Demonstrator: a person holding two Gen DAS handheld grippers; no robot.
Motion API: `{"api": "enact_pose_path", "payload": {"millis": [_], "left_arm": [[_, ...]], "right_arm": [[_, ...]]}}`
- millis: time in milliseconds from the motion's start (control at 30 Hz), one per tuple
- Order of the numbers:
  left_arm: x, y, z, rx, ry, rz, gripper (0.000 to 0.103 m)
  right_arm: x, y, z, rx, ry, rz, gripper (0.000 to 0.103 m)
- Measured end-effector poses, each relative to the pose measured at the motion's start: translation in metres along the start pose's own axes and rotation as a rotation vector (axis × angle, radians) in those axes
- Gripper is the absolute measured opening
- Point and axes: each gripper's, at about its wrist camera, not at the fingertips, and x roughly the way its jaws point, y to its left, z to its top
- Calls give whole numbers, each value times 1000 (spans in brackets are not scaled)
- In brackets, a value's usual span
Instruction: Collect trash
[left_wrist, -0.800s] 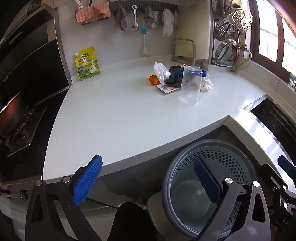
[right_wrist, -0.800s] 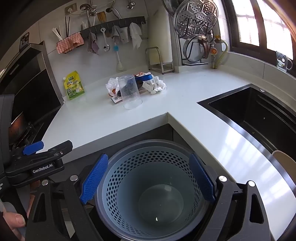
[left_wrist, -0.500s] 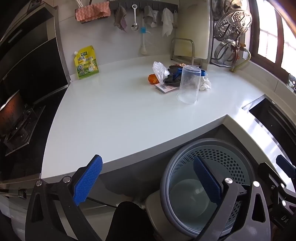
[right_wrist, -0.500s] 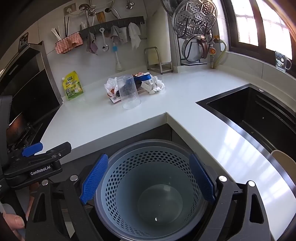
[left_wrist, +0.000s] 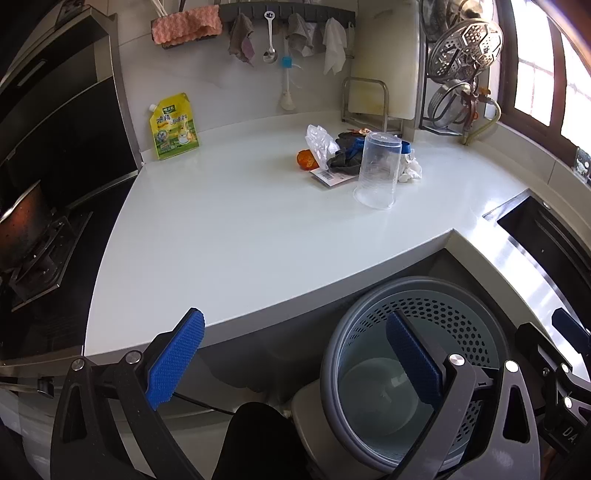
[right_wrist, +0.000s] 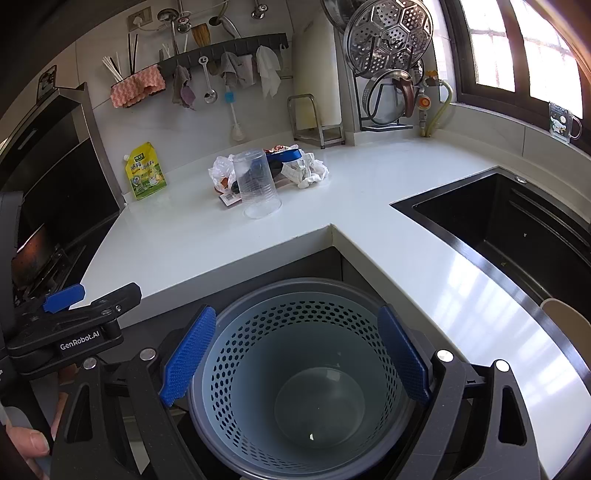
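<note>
White countertop (left_wrist: 240, 229) wraps around the inside corner where I hang, and below its edge stands the grey perforated trash bin (right_wrist: 295, 369), nothing in it that I can make out beyond a pale speck on its floor. My right gripper (right_wrist: 295, 358) hovers directly over the bin with its blue pads (right_wrist: 188, 354) spread wide to either side of the rim, gripping nothing. My left gripper (left_wrist: 291, 362) is just beside it, jaws equally wide and bare, one pad over the cabinet front, the other over the bin's mouth. The trash pile (left_wrist: 343, 155) sits well apart from both, far back on the counter near the wall: crumpled clear plastic, something orange, dark wrappers, white tissue (right_wrist: 306, 171) and a printed card. A clear plastic cup (left_wrist: 378, 171) stands upside down just in front of it, touching or nearly so; I cannot tell which. A yellow pouch (left_wrist: 173, 127) leans against the wall at the left.
</note>
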Motion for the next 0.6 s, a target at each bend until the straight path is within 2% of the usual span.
{"api": "enact_pose_path", "payload": {"millis": [600], "left_arm": [[0,4,4,-1,-1,0,97]], "right_arm": [[-2,-1,0,6,2,0,85]]}}
